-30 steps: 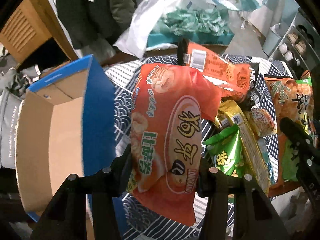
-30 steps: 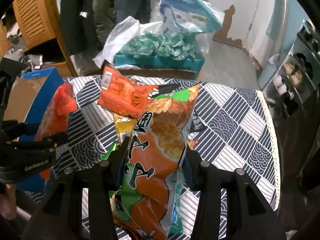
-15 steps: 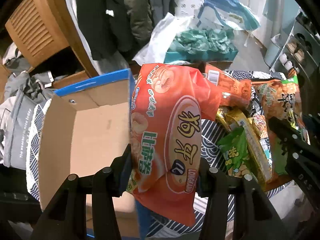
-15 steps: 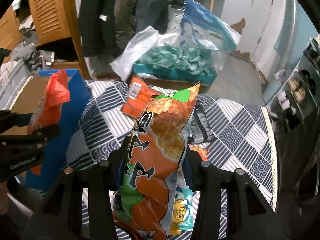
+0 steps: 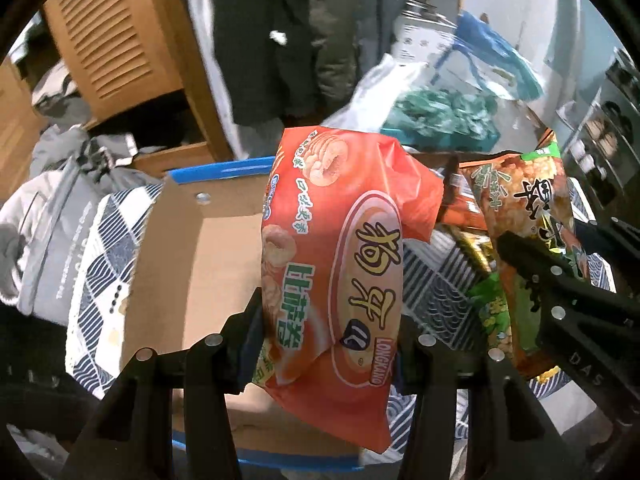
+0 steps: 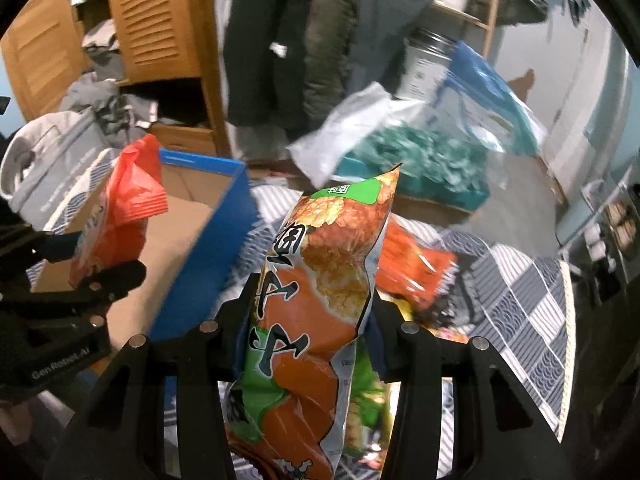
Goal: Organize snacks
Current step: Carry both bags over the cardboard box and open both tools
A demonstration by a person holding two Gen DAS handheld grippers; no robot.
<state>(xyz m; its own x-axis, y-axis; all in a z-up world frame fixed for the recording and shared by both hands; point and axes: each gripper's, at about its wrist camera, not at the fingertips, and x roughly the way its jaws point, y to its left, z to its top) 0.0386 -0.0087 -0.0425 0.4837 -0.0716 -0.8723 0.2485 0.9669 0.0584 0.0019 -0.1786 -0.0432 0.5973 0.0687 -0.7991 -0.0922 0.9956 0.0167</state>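
My left gripper [image 5: 326, 330] is shut on a red snack bag [image 5: 340, 256] and holds it upright above the open blue cardboard box [image 5: 200, 264]. My right gripper [image 6: 308, 320] is shut on an orange-and-green snack bag [image 6: 316, 296], held upright to the right of the box [image 6: 208, 248]. In the right wrist view the left gripper [image 6: 72, 280] and its red bag [image 6: 120, 216] are at the left over the box. In the left wrist view the right gripper [image 5: 560, 280] and its bag [image 5: 524, 208] are at the right.
More snack bags [image 6: 416, 264] lie on the blue-and-white patterned tablecloth [image 6: 524, 304]. Behind the table are a teal tray of green packets [image 6: 412, 160], white plastic bags, hanging coats and a wooden louvred cabinet [image 6: 152, 20]. Grey clothes [image 5: 52, 216] lie left of the box.
Both grippers have moved left with their bags. The red bag now hangs over the box's inside, and the orange-and-green bag has come nearer the box's right wall.
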